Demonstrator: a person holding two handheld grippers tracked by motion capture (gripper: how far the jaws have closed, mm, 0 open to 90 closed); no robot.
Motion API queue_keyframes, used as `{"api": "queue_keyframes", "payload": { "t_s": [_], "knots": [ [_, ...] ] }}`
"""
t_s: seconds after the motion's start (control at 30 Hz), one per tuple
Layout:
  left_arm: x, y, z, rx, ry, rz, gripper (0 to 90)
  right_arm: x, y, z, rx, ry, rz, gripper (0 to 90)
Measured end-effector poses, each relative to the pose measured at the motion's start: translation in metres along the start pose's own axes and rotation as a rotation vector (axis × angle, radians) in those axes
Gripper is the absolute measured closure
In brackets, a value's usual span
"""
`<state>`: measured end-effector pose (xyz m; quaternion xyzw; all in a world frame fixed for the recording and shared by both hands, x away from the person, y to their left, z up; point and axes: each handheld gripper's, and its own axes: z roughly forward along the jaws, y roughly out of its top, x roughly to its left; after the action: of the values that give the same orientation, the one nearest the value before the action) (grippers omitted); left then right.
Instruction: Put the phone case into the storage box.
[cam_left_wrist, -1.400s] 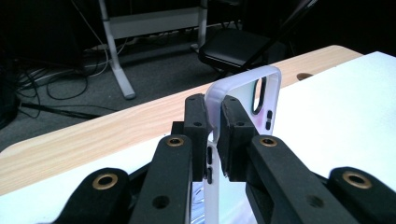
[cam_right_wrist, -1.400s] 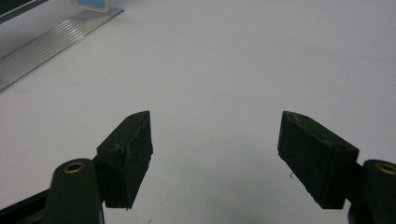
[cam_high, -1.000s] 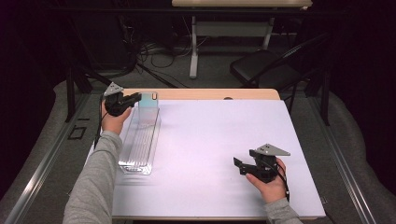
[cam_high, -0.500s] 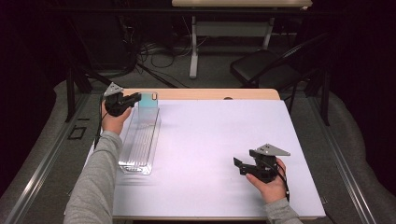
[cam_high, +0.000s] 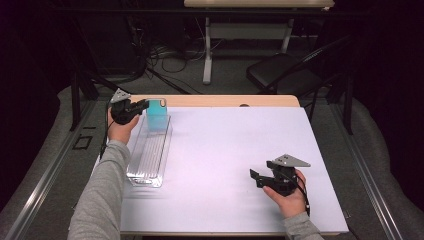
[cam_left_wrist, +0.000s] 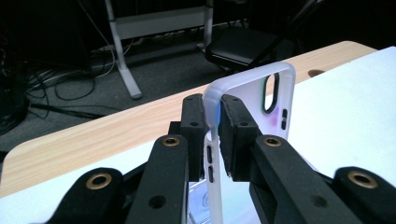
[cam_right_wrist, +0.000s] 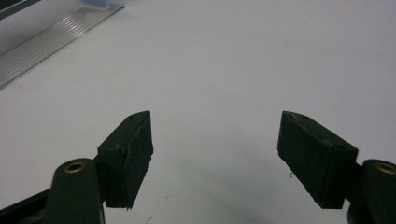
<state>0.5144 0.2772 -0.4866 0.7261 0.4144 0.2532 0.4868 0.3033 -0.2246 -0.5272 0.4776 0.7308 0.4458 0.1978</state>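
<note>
Nothing is shifting since earlier: left tongs (cam_left_wrist: 212, 135) are gripping the case (cam_left_wrist: 252, 102) over the rack (cam_high: 148, 152) (right tongs (cam_right_wrist: 215, 158) are idling open), needing a straight lowering into a slot.

One phone case, one clear rack, two tongs on a single worktop

Counted across the views: one translucent phone case (cam_left_wrist: 250, 100), with a blue side, at about 11 o'clock on the one white-covered worktop (cam_high: 225, 150); one clear ribbed rack (cam_high: 150, 150) at 9 o'clock; two hand-held tongs, the left tongs (cam_high: 142, 104) at 11 o'clock and the right tongs (cam_high: 256, 176) at 4 o'clock, each with two black jaws; two grey sleeves; beyond the far edge, at 1 o'clock, one black folding chair (cam_high: 280, 75).
</note>
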Motion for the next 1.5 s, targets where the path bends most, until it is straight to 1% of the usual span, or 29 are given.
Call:
{"api": "queue_keyframes", "payload": {
  "t_s": [0.17, 0.43, 0.57, 0.63, 0.77, 1.0, 1.23, 1.33, 1.37, 1.43, 1.5],
  "knots": [
    [0.003, -0.002, 0.0, 0.0, 0.001, -0.013, 80.4, 0.0, 0.0, 0.0, 0.002, 0.0, -0.001, 26.2],
    [0.009, -0.005, 0.001, 0.006, 0.021, -0.025, 80.4, 0.0, 0.0, 0.001, 0.004, 0.0, -0.003, 26.3],
    [0.01, -0.006, 0.001, 0.009, 0.027, -0.035, 80.3, 0.001, 0.0, 0.001, 0.007, 0.001, 0.007, 26.3],
    [0.01, -0.007, 0.002, 0.016, 0.034, -0.031, 80.6, 0.0, -0.001, 0.001, 0.008, 0.0, 0.007, 26.3],
    [0.009, -0.009, 0.005, 0.034, 0.037, -0.038, 79.2, 0.0, -0.001, 0.001, 0.008, 0.001, 0.007, 26.3],
    [0.007, -0.008, 0.007, 0.036, 0.039, -0.036, 76.7, 0.0, -0.001, 0.001, 0.007, 0.0, 0.003, 26.3],
    [0.009, -0.008, 0.004, 0.051, 0.07, -0.053, 70.0, 0.0, -0.001, 0.001, 0.007, 0.001, 0.003, 26.3],
    [0.01, -0.008, 0.003, 0.056, 0.076, -0.074, 64.6, 0.001, -0.001, 0.001, 0.007, 0.001, 0.005, 26.3],
    [0.01, -0.008, 0.003, 0.054, 0.076, -0.088, 62.4, 0.001, -0.001, 0.001, 0.009, 0.001, 0.005, 26.4],
    [0.011, -0.008, 0.003, 0.052, 0.08, -0.112, 55.2, 0.001, -0.001, 0.001, 0.007, 0.001, 0.005, 26.3],
    [0.011, -0.008, 0.002, 0.052, 0.087, -0.126, 50.1, 0.001, -0.001, 0.001, 0.007, 0.0, 0.004, 26.3]
  ]
}}
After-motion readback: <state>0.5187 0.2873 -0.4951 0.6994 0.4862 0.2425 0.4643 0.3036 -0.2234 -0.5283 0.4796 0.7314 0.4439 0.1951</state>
